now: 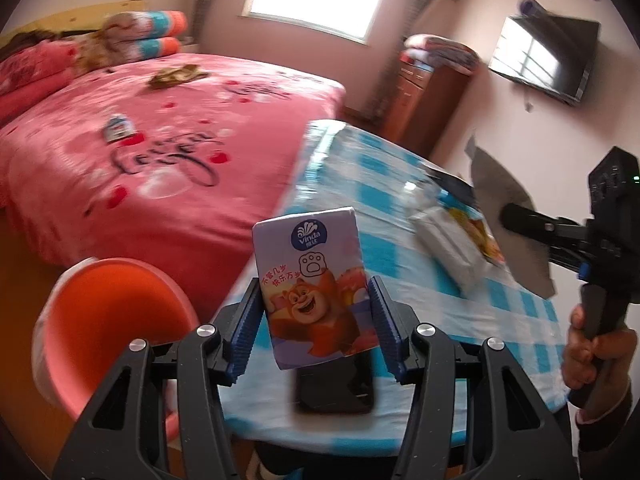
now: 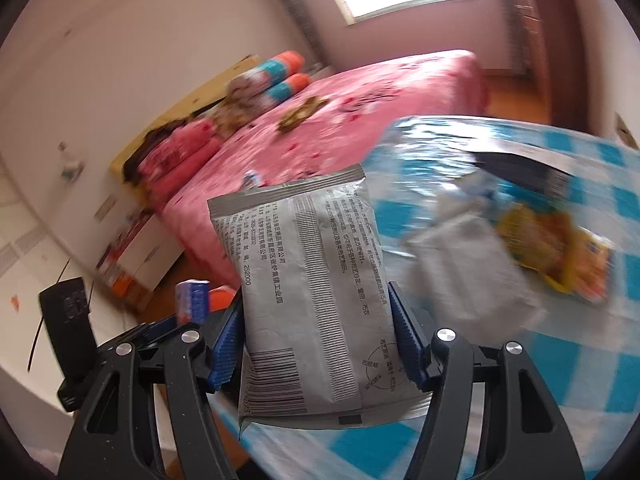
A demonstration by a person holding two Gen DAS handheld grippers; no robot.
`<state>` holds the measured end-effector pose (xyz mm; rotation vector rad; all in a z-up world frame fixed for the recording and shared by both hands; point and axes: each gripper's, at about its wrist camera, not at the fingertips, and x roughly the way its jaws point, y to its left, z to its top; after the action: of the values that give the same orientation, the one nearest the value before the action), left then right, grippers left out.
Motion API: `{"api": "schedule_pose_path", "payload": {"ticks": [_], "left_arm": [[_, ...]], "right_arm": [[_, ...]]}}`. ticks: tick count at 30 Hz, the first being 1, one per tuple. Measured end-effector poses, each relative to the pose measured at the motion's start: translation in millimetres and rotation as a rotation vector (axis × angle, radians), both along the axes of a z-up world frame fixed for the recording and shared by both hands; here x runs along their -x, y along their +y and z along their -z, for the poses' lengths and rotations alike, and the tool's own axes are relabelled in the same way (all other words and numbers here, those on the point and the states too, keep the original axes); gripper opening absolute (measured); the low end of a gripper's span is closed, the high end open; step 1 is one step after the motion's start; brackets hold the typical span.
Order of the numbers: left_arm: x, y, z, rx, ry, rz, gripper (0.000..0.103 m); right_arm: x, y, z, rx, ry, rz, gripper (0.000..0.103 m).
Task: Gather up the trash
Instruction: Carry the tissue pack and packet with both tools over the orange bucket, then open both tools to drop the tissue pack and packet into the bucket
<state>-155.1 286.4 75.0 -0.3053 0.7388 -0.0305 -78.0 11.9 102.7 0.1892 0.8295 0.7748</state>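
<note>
Bed (image 1: 168, 152): pink cover, fills the far side of the room; a small crumpled wrapper (image 1: 174, 74) and a little packet (image 1: 117, 128) lie on top, well apart from both hands.

Table (image 1: 400, 184): blue-and-white checked cloth, just beside the bed. On it a yellow snack wrapper (image 2: 560, 248), a pale plastic bag (image 2: 472, 264) and a dark phone-like slab (image 1: 336, 392) near the front edge.

Bin (image 1: 108, 328): orange, round, open-mouthed, on the floor at the table's near corner. Its mouth lies down and to the left of the left gripper, so the left hand looks the nearer of the two; the right would probably have to cross over the table corner.

Right gripper (image 2: 316, 340): jaws pinching a grey printed pouch (image 2: 308, 280) by its lower half, long axis upright, top edge leaning away. A person's hand (image 1: 592, 356) grips its handle.

Left gripper (image 1: 316, 320): jaws pinching a purple tissue pack (image 1: 312, 280) with a cartoon bear, standing on end, held clear above the table.

Judgement: both items lifted; carry to the bin is the step remaining, the tissue pack likely first.
</note>
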Motion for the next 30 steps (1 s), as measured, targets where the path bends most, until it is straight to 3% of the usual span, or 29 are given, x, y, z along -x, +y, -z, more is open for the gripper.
{"api": "schedule_pose_path", "payload": {"ticks": [9, 17, 27, 30], "left_arm": [[29.0, 80.5, 19.1, -0.009, 0.034, -0.207, 0.054], [43.0, 118.9, 46.9, 0.031, 0.085, -0.303, 0.054], [50.7, 140.7, 75.3, 0.071, 0.128, -0.358, 0.055], [50.7, 145.8, 83.7, 0.059, 0.151, -0.397, 0.068]], "right_arm": [[17.7, 115.8, -7.7, 0.049, -0.014, -0.233, 0.066], [28.9, 197.9, 3.3, 0.092, 0.004, -0.38, 0.066], [41.5, 254.0, 17.9, 0.126, 0.021, -0.461, 0.068], [41.2, 261.3, 23.7, 0.118, 0.036, -0.47, 0.076]]}}
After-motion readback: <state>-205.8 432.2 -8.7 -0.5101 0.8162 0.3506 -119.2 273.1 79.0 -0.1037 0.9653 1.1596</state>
